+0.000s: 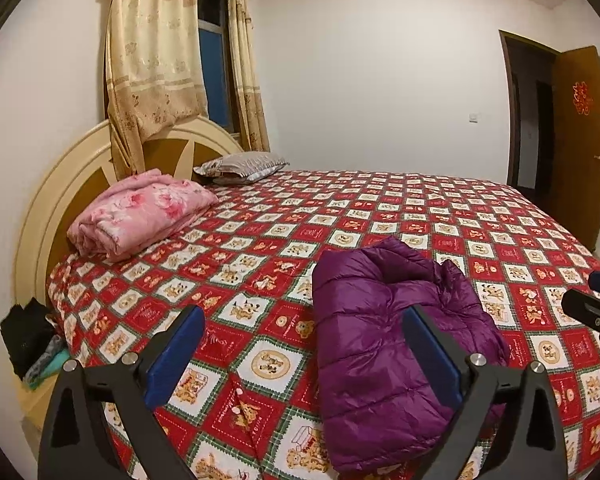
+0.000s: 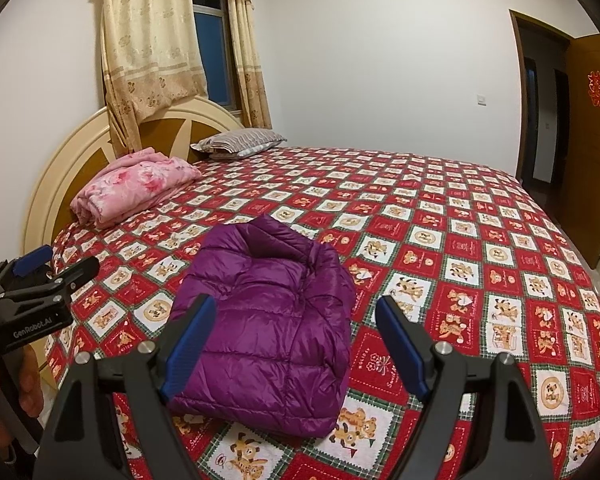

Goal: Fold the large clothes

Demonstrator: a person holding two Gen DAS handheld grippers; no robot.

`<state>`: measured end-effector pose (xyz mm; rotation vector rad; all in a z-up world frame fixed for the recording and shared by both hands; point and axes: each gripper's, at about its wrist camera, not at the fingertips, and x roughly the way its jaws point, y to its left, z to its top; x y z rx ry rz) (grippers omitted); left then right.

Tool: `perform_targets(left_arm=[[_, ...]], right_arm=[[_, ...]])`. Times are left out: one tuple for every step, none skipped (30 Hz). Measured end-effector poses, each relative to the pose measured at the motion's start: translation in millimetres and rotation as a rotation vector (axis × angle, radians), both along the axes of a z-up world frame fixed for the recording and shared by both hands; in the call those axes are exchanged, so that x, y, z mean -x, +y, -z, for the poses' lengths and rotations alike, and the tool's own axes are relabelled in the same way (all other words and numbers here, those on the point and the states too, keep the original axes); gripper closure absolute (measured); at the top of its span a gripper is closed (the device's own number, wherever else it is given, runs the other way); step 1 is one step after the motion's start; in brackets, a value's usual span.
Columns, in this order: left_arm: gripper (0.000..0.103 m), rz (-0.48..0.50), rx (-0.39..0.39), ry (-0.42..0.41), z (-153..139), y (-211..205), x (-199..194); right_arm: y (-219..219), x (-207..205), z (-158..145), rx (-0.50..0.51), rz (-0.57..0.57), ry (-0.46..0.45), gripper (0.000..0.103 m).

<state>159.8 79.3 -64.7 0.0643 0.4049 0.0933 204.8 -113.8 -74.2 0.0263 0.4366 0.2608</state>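
A purple puffer jacket point(image 1: 388, 332) lies folded into a compact bundle near the front edge of the bed; it also shows in the right wrist view point(image 2: 268, 320). My left gripper point(image 1: 304, 316) is open and empty, held above the bed just left of the jacket. My right gripper point(image 2: 296, 304) is open and empty, held above the jacket's near side. The right gripper's tips show at the right edge of the left wrist view point(image 1: 588, 300). The left gripper shows at the left of the right wrist view point(image 2: 56, 268).
The bed has a red patterned quilt point(image 1: 260, 248) with bear squares. A folded pink blanket point(image 1: 140, 212) and a striped pillow point(image 1: 244, 166) lie by the headboard point(image 1: 52, 184). Dark clothes point(image 1: 24, 336) sit on a nightstand at left. An open door point(image 1: 576, 140) is at right.
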Motion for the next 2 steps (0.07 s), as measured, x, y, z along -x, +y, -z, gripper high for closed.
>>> perform_targets(left_arm=[[0.004, 0.003, -0.005, -0.004, 0.3, -0.9, 0.4], [0.004, 0.006, -0.003, -0.005, 0.0, -1.2, 0.0]], right_arm=[[-1.8, -0.4, -0.3, 0.001, 0.000, -0.001, 0.019], [-1.9, -0.4, -0.3, 0.001, 0.000, -0.001, 0.019]])
